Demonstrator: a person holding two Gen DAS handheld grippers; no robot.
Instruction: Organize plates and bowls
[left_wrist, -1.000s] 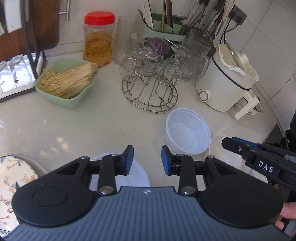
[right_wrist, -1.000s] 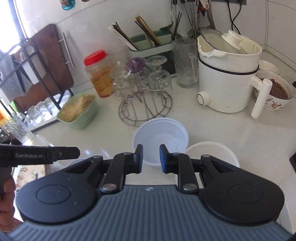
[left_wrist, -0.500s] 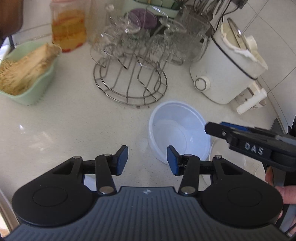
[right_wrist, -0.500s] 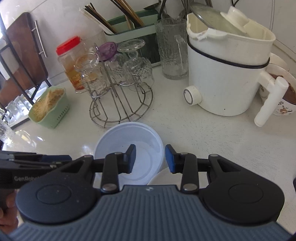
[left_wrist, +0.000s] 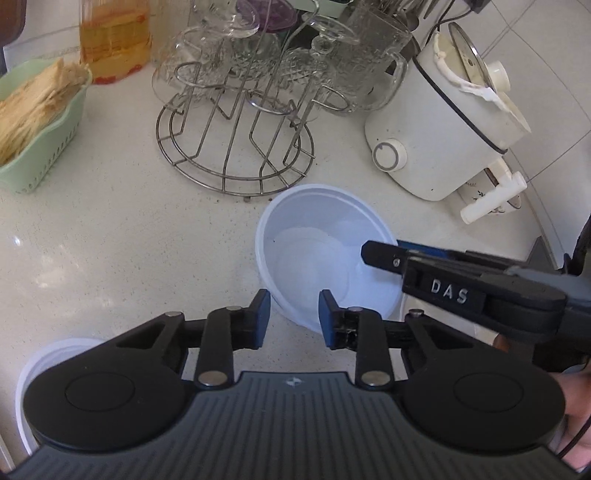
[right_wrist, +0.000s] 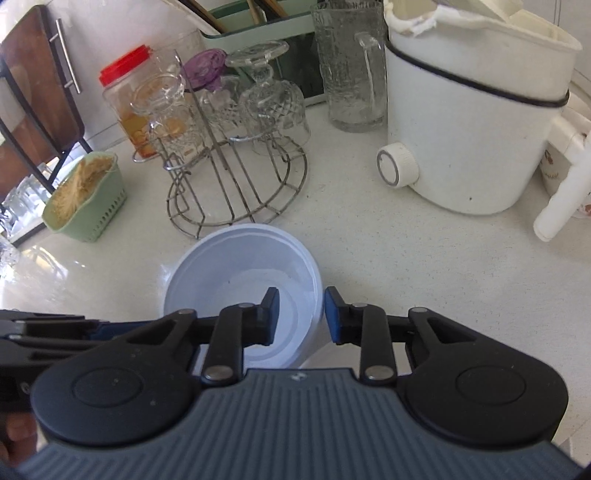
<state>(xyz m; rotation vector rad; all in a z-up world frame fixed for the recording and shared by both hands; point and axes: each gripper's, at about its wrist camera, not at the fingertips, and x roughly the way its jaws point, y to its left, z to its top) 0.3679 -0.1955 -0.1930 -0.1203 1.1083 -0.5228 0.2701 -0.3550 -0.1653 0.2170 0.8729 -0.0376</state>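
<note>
A white plastic bowl (left_wrist: 314, 254) (right_wrist: 236, 266) stands upright on the pale counter, just in front of the wire glass rack. My left gripper (left_wrist: 294, 315) straddles its near-left rim, one blue pad outside the wall and one inside. Its jaws are closing, with a gap still showing. My right gripper (right_wrist: 301, 312) (left_wrist: 384, 249) straddles the bowl's right rim the same way, also closing, and its pads do not press the wall. A second white dish (right_wrist: 314, 360) peeks out under the right gripper. A white round plate (left_wrist: 31, 373) lies at the lower left.
Behind the bowl stand a wire rack (left_wrist: 236, 147) of upturned glasses, a green basket (left_wrist: 40, 147) of dry noodles, a red-lidded jar (right_wrist: 127, 96), a glass mug (right_wrist: 351, 70) and a white cooker (right_wrist: 476, 122) with its handle pointing right. A hand (left_wrist: 576, 417) holds the right gripper.
Both grippers came forward and down onto the white bowl. Their jaws widened, then narrowed, and each now has the bowl's rim between its pads.
</note>
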